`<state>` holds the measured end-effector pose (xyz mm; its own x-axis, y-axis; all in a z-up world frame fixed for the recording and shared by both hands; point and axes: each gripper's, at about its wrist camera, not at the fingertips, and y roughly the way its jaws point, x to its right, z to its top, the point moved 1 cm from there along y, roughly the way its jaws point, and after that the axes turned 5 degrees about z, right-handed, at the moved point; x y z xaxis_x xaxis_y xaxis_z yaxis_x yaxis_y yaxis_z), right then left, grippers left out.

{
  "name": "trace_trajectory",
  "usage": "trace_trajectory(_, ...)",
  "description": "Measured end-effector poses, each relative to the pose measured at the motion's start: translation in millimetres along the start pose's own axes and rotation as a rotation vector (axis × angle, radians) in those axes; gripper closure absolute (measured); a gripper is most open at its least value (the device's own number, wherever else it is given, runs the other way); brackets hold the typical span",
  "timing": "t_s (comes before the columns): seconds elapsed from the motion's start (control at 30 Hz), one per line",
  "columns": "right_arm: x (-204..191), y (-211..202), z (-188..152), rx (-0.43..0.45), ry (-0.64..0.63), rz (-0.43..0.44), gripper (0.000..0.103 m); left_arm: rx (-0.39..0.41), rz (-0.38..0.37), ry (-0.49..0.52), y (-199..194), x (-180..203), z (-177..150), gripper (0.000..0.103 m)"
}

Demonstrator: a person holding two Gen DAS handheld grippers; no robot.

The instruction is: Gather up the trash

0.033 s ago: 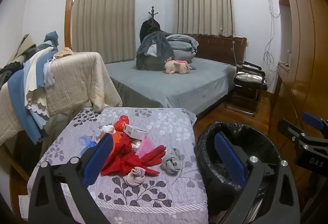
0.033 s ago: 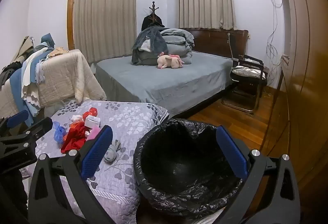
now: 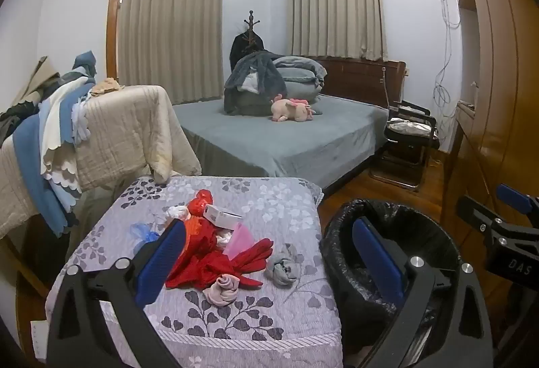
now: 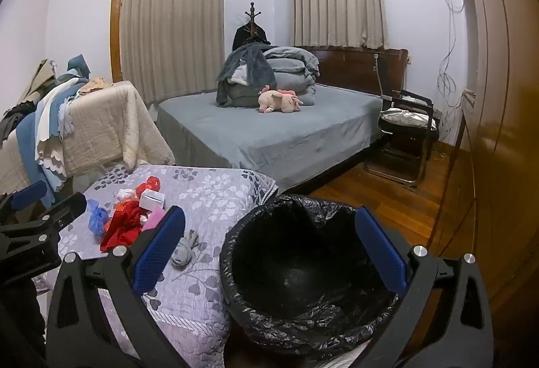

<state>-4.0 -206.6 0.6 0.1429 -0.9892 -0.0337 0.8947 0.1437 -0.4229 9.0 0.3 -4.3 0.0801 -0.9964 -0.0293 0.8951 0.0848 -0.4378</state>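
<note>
Both grippers, the left gripper (image 3: 269,257) and the right gripper (image 4: 269,250), hung with jaws spread wide and nothing in them. The trash lay heaped on the quilted surface (image 3: 269,199), left of the black-lined bin (image 3: 421,233): red plastic scraps (image 3: 215,263), a small white box (image 3: 222,216), crumpled wads. It all looked light and limp; the box seemed stiffest, best pinched across its narrow sides.

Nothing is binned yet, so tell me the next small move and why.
Probably ease the left gripper forward and down onto the red wrapper pile: its jaws are open and empty, the pile lies just ahead, and the lined bin beside it looks empty.
</note>
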Motion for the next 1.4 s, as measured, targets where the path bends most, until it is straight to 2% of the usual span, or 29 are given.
trace_trajectory(1.4, -1.0, 1.0, -2.6, 0.001, 0.007, 0.003, 0.005, 0.002, 0.009, 0.007, -0.7, -2.8, -0.6, 0.006)
